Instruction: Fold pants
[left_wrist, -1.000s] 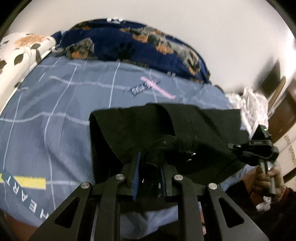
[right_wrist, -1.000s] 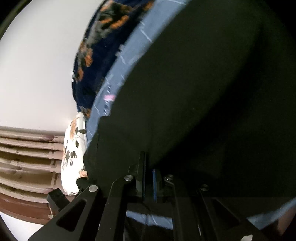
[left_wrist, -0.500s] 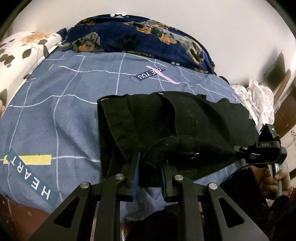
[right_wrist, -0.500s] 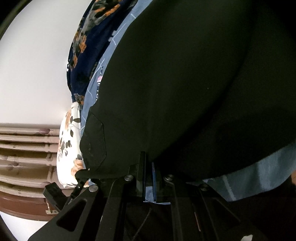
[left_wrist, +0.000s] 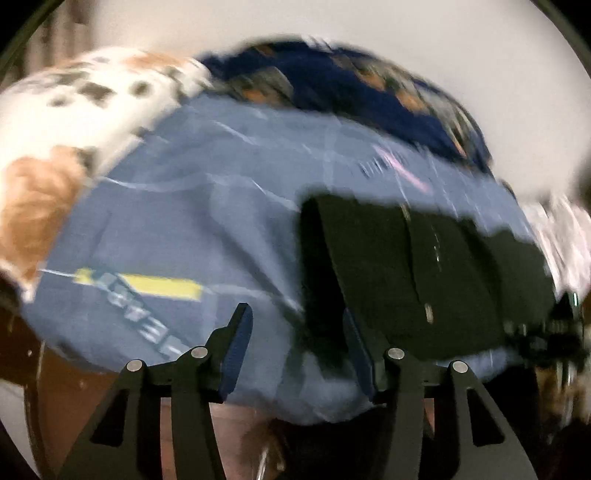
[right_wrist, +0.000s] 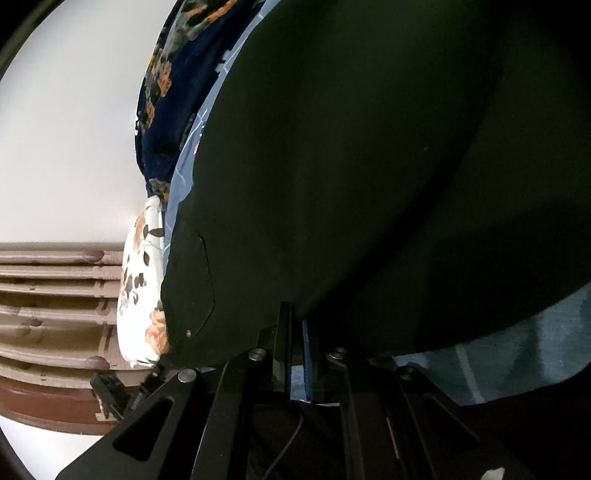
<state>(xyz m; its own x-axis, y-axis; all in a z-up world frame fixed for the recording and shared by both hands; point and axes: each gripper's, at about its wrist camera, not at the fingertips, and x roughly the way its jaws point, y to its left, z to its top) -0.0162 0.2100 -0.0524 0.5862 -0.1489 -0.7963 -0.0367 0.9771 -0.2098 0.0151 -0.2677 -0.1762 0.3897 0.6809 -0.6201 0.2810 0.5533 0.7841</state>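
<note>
Black pants lie flat on blue sheet, near edge of bed, long axis running left-right, waistband end toward left. Left gripper blurred, jaws spread wide, holding nothing, just left of pants. Right gripper jaws close together; grip on pants edge cannot tell. Floral pillow far left.

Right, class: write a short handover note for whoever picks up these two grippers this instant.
Left gripper: open, holding nothing, beside the pants' left edge.
Right gripper: nearly shut at the pants' near edge; whether it pinches cloth cannot be told.
Black pants: flat on the blue bedsheet, pillow and dark blanket beyond.
Done: pants laid out, apparently folded lengthwise.
Left: probably fold them across and smooth.
</note>
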